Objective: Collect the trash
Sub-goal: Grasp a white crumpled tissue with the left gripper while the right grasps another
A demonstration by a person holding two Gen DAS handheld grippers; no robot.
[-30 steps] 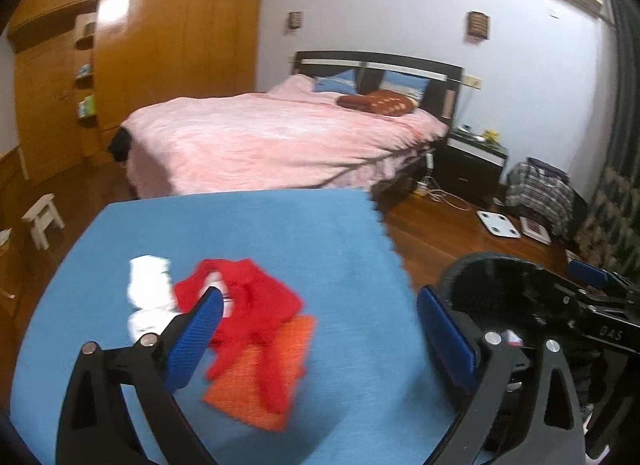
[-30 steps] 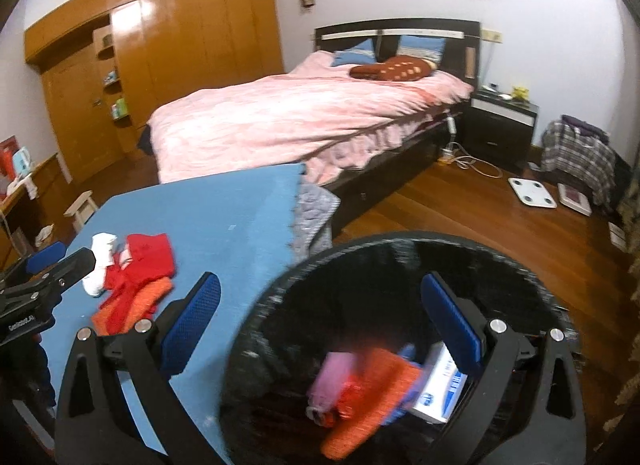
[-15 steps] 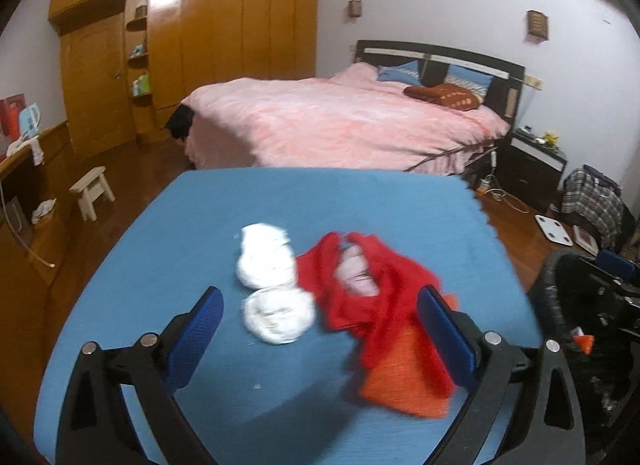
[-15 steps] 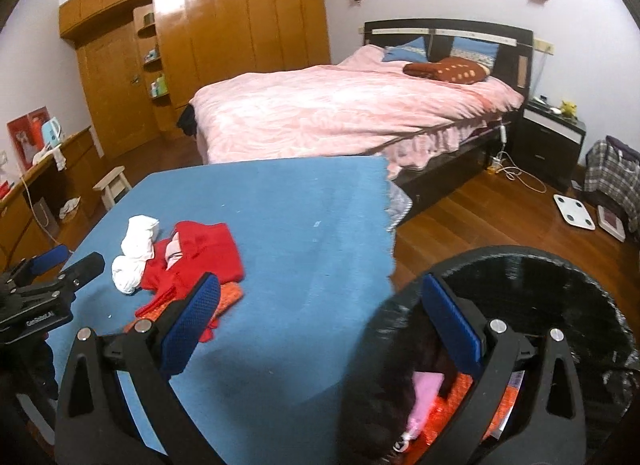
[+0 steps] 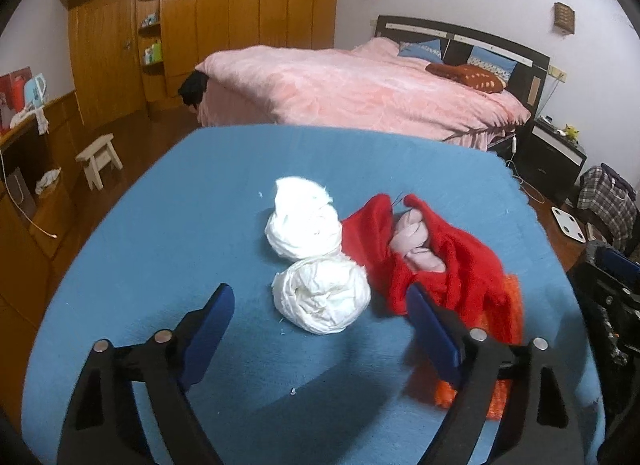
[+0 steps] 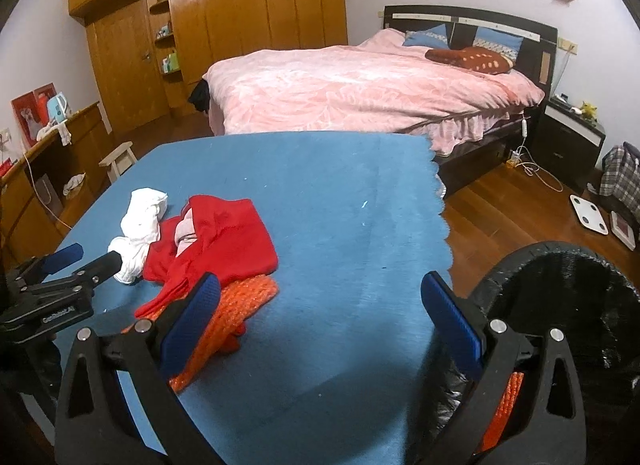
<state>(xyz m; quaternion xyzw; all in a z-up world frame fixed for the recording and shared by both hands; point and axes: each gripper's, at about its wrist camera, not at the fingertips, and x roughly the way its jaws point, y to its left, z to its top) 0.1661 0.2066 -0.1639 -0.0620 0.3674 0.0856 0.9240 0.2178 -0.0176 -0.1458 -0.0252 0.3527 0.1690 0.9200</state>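
Observation:
On the blue table (image 5: 168, 233) lie two white crumpled wads, a near one (image 5: 322, 295) and a far one (image 5: 304, 225), beside a red cloth (image 5: 452, 265) wrapped round a pink wad (image 5: 416, 245), over an orange mesh piece (image 5: 510, 305). My left gripper (image 5: 320, 327) is open and empty, its jaws on either side of the near white wad, just in front of it. My right gripper (image 6: 320, 305) is open and empty above the table (image 6: 340, 205), with the red cloth (image 6: 224, 241) and orange mesh (image 6: 236, 301) by its left finger. The black trash bin (image 6: 560, 285) stands at lower right with orange trash inside.
A pink bed (image 6: 360, 89) stands beyond the table, with a dark nightstand (image 6: 572, 141) to its right. A wooden wardrobe (image 6: 220, 25) lines the back wall. A small stool (image 5: 100, 157) and a desk (image 6: 52, 161) are at left. A white scale (image 6: 588, 219) lies on the wood floor.
My left gripper has swung left and closed in on the white wads. My right gripper has moved left from over the bin to over the table.

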